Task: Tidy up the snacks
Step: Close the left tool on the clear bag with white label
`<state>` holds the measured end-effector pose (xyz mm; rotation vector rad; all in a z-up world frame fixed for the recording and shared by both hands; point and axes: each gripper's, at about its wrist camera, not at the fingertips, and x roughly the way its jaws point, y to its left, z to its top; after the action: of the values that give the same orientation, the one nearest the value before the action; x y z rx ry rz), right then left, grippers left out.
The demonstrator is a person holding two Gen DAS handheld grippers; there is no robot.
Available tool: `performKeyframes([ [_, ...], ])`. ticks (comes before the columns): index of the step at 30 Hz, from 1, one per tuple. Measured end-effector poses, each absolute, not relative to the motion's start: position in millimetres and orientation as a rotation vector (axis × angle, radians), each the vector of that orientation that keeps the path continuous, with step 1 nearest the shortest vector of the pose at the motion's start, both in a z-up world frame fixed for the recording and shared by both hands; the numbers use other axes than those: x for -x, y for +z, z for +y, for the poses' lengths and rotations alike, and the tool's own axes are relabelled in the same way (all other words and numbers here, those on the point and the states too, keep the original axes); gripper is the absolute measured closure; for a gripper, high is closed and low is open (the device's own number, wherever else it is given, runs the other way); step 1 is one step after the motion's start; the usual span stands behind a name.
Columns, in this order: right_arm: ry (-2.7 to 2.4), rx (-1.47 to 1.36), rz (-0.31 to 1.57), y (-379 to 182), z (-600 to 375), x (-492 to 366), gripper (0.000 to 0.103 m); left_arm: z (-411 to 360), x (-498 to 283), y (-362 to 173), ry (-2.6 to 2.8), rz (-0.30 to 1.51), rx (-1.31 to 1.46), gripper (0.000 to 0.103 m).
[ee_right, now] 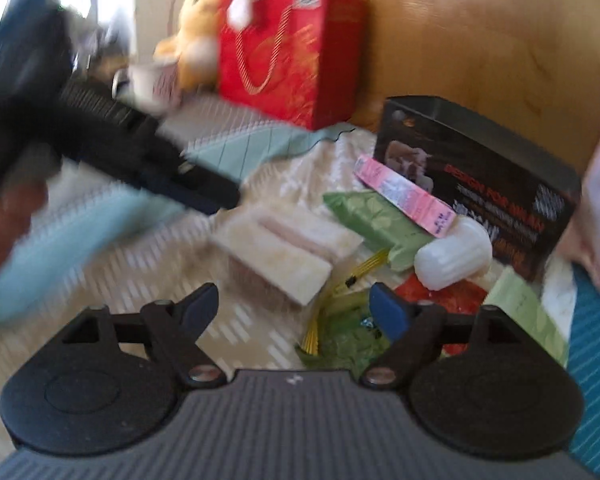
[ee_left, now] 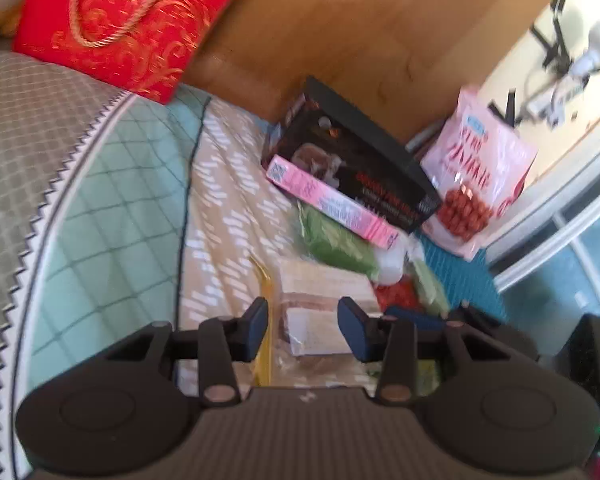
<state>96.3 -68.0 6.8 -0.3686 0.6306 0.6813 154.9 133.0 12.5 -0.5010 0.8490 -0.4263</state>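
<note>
A clear-wrapped sandwich pack lies on the patterned bedcover. My left gripper hovers over the sandwich pack, jaws partly apart and pads off it. In the right wrist view the left gripper reaches in from the upper left. My right gripper stands wide open above the cover with nothing between its fingers. Behind lie a green packet, a slim pink box, a black box, a white wrapped snack and a red packet. A pink bag of red snacks leans upright.
A red gift bag with gold cord stands against the wooden headboard, beside a yellow plush toy and a white cup. A teal mat covers the right edge. Both views are motion-blurred.
</note>
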Motion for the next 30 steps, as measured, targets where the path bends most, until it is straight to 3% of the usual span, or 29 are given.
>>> performKeyframes([
  [8, 0.734, 0.325, 0.632, 5.8, -49.2, -103.0, 0.031, 139.0, -135.1, 11.3, -0.418, 0.864, 0.462, 0.075],
  [17, 0.956, 0.363, 0.624, 10.4, -39.0, -23.8, 0.032, 165.6, -19.5, 9.3, -0.457, 0.836, 0.421, 0.074],
  [21, 1.057, 0.376, 0.59, 7.2, -29.3, -0.7, 0.03, 178.5, 13.5, 8.1, -0.408, 0.828, 0.451, 0.072],
  [23, 1.078, 0.395, 0.563, 6.1, -26.5, 5.3, 0.027, 179.5, 19.6, 8.6, -0.361, 0.835, 0.445, 0.062],
  [25, 1.079, 0.406, 0.551, 6.2, -25.3, 7.3, 0.021, 178.6, 20.3, 9.7, -0.329, 0.839, 0.432, 0.058],
  [30, 1.059, 0.374, 0.574, 9.7, -36.4, -5.2, 0.018, 174.5, 17.0, 13.7, -0.305, 0.84, 0.428, 0.058],
])
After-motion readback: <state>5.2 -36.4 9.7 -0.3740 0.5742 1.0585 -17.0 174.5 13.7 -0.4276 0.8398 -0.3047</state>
